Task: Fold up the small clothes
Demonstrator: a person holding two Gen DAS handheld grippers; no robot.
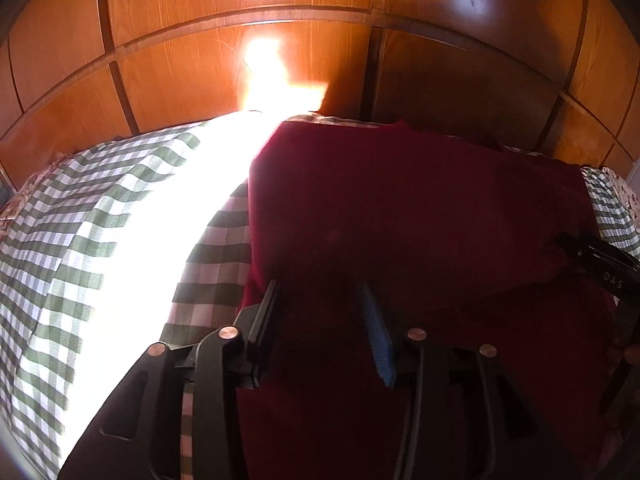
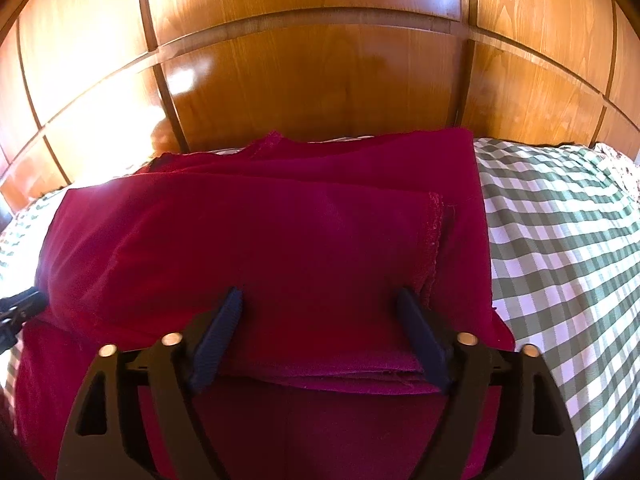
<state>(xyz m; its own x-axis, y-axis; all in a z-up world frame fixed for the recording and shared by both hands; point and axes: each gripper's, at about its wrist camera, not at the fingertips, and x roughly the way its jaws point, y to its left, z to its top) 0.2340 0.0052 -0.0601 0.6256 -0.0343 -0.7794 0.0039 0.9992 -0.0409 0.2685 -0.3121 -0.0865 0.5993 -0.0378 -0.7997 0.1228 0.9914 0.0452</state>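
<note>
Your maroon garment lies partly folded on the checked bed cover, soft, light and limp. Both the left tool and the right tool gape wide over its near fold, gripping nothing. Pinch the layered near hem; the wooden headboard crowds behind, with open cover rightward.

Wooden panelling walls off the far side; checked bedcover lies bare right of the red garment.

Right tongs spread over folded crimson garment on checked sheet.
</note>
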